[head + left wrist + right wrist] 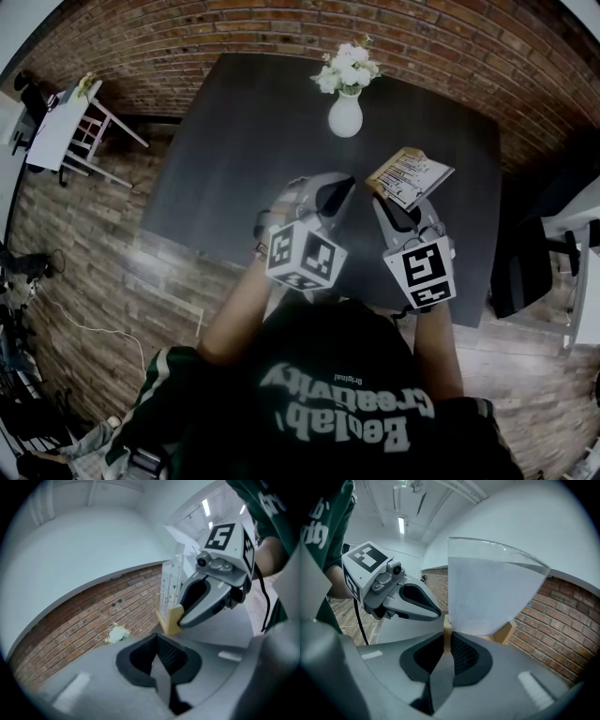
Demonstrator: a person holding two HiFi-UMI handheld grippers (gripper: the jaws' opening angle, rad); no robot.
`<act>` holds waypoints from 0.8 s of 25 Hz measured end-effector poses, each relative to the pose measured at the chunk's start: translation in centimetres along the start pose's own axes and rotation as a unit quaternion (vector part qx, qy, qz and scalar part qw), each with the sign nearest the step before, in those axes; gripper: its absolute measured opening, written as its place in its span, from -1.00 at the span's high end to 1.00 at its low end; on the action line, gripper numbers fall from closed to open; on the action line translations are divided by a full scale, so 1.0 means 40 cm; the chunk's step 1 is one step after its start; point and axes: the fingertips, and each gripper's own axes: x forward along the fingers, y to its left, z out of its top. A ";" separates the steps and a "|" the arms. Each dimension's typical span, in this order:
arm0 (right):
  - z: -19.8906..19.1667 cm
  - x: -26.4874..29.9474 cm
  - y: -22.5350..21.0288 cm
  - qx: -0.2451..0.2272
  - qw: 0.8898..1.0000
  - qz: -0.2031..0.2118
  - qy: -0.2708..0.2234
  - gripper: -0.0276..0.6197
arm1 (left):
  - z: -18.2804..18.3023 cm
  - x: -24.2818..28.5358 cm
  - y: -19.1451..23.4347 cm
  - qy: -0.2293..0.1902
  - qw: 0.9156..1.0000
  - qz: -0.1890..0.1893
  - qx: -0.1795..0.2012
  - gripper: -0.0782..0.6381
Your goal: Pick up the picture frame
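The picture frame (410,176) is a clear panel with dark print set in a pale wooden base. It sits tilted over the dark table (234,141), with my right gripper (394,202) shut on its lower edge. In the right gripper view the wooden strip (446,632) is pinched between the jaws and the panel (487,592) rises above them. My left gripper (336,192) hovers just left of it, shut with nothing in it. From the left gripper view the frame (169,592) stands upright in the right gripper (185,620).
A white vase of white flowers (345,112) stands at the table's far side, beyond the frame. A dark chair (525,272) is off the table's right edge. White furniture (66,127) stands at the far left by the brick wall.
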 end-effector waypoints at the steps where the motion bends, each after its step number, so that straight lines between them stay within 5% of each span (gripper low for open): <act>1: 0.000 0.001 0.000 -0.002 1.000 0.000 0.000 0.75 | -0.002 0.001 0.001 0.001 1.000 0.000 0.000 0.78; 20: 0.002 0.000 -0.015 -0.020 1.000 -0.011 0.004 0.75 | 0.001 0.003 0.004 0.005 1.000 0.008 0.002 0.78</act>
